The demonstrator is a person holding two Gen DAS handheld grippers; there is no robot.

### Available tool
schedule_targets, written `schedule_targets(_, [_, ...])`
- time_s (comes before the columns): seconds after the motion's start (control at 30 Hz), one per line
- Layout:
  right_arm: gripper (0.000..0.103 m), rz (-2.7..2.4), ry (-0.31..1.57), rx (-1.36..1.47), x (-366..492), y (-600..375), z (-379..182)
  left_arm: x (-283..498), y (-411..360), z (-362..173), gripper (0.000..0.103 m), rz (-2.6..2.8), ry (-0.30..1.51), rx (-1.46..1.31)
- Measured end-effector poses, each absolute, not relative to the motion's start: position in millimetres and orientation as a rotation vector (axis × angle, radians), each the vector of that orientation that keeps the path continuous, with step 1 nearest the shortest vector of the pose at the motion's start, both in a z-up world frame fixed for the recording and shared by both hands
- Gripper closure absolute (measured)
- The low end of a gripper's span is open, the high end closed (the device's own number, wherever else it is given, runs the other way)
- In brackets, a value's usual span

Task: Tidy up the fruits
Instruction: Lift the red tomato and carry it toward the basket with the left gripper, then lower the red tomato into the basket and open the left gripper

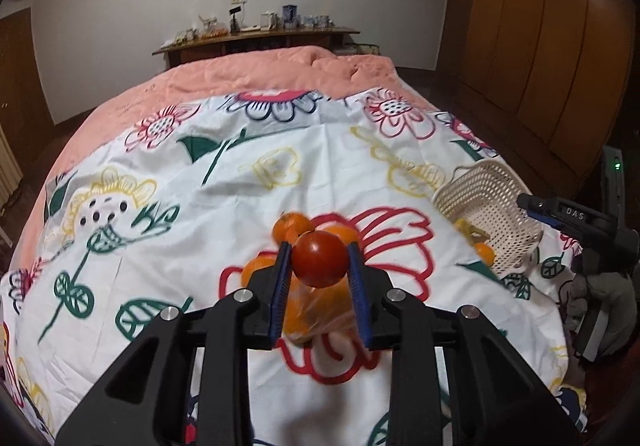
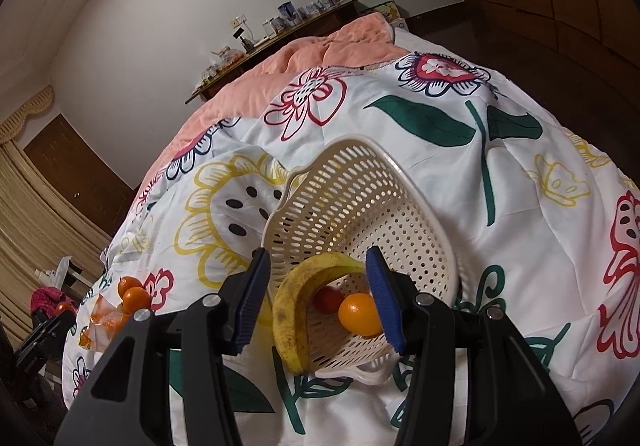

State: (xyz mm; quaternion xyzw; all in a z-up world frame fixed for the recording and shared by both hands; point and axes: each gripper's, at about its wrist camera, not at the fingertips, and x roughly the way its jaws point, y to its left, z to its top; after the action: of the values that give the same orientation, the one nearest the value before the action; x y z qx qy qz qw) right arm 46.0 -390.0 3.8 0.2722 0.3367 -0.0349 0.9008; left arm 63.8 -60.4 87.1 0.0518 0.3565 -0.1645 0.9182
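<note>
Red and glossy, a round tomato (image 1: 319, 260) sits clamped between the blue pads of the left gripper (image 1: 319, 254), above a heap of small oranges (image 1: 291, 226) on clear plastic on the flowered white bedsheet (image 1: 224, 201). The right gripper (image 2: 316, 272) holds nothing, its jaws apart around the near rim of a tilted cream perforated plastic basket (image 2: 360, 197) containing a spotted yellow banana (image 2: 292, 310), an orange and a red fruit.

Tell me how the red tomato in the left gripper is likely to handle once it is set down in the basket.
Round and smooth, the tomato will probably roll. The basket lies tilted, so it may settle low beside the orange. Its glossy skin looks slippery and likely bruises under a hard squeeze from the left gripper.
</note>
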Motion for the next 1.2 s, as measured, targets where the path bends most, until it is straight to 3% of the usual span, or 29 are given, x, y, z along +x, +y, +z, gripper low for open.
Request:
schedule_targets(0.3, [0.053,-0.099,0.640,0.614,26.0,-416.0,5.6,76.7,-123.5,93.8,0.075,-0.458,0.745,0.158])
schedule_targets(1.07, [0.053,-0.120,0.639,0.676,5.6,-450.7,-17.9,101.8,-291.7,38.9,0.074,-0.712,0.908,0.314])
schedule_targets(1.13, [0.053,-0.118,0.641,0.678,6.0,-450.8,-18.6,102.8,-295.4,37.9,0.073,-0.721,0.913,0.314])
schedule_targets(1.2, [0.053,-0.117,0.642,0.679,6.3,-450.7,-19.2,104.0,-294.2,38.9,0.066,-0.724,0.910,0.305])
